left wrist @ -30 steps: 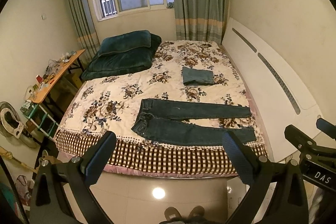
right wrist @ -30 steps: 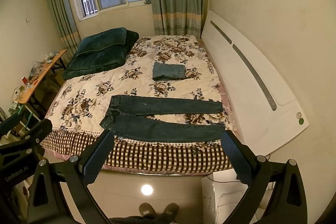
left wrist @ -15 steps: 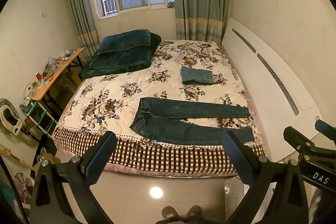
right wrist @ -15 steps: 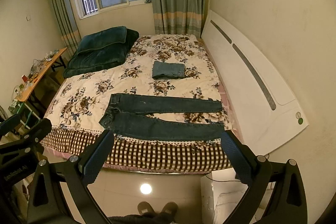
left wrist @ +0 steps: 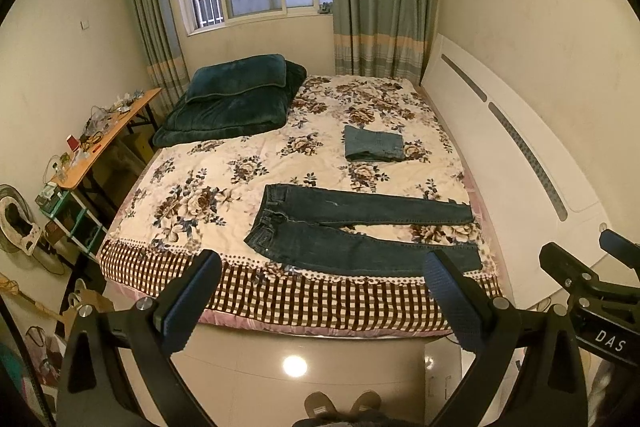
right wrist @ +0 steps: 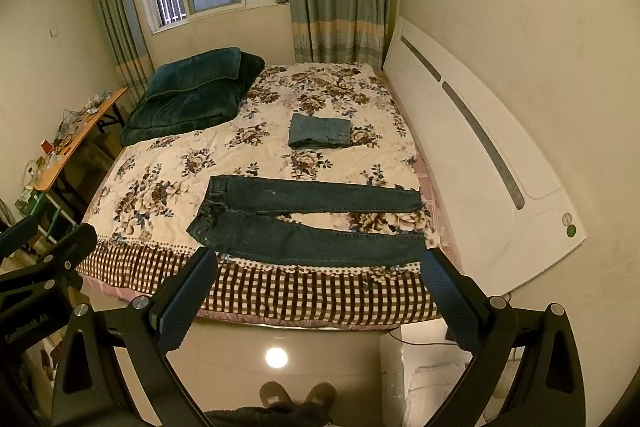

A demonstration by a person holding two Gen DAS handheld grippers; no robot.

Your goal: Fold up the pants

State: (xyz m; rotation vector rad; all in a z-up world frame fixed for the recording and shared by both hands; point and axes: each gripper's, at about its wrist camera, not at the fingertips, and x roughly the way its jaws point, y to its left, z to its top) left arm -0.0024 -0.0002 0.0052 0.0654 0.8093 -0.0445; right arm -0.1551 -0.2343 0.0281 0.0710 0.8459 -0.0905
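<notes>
Only the left view shows a fan (left wrist: pixel 16 223). Both hand-held grippers, left (left wrist: pixel 320 301) and right (right wrist: pixel 318 297), hover wide open, short of the pants (left wrist: pixel 352 227) on the bed (left wrist: pixel 200 187).

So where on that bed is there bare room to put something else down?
Bare quilt lies left of the spread jeans, in front of the green bedding, and between the jeans and the folded pair. The bed's near edge is taken, and the side desk is cluttered.
</notes>
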